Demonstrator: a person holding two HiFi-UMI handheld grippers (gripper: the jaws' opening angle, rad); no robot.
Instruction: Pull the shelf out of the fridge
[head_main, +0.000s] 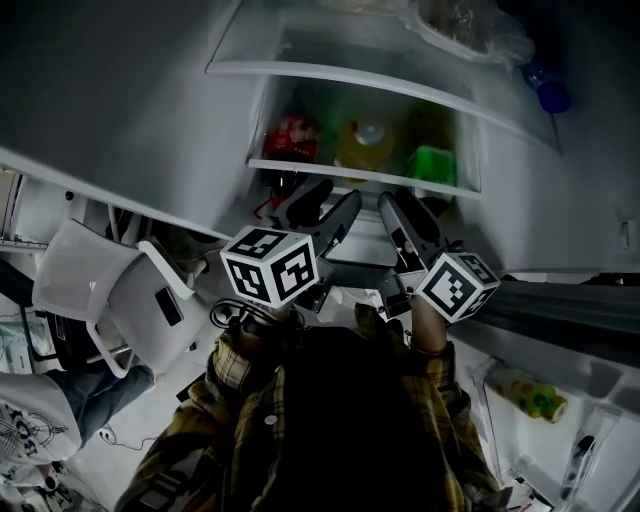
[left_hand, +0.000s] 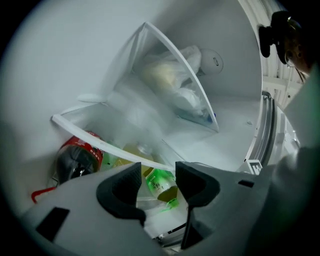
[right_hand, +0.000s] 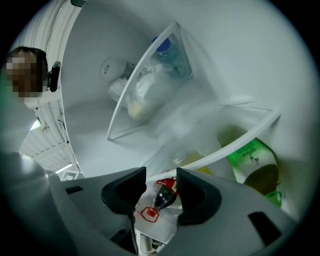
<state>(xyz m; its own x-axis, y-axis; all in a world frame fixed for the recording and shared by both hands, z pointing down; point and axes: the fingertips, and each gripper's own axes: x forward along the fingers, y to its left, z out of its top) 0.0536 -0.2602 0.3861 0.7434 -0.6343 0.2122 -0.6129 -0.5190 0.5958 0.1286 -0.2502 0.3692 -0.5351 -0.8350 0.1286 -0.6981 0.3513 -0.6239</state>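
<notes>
Shelf (head_main: 350, 168) sits in the fridge (head_main: 130, 110) just ahead of the left hand-held gripper (left_hand: 157, 172) and right hand-held gripper (right_hand: 161, 177), both with jaws apart on nothing, and loaded with bottles (head_main: 365, 140) it's probably heavy, fragile glass, so I'd grab its white front rim (left_hand: 105, 144).

- shelf (head_main: 362, 176): clear pane, white front rim; sits level inside the fridge (left_hand: 65, 60); bottles (head_main: 366, 146) stand in a row just behind its rim
- fridge: white interior, door open; upper shelf (head_main: 340, 76) above
</notes>
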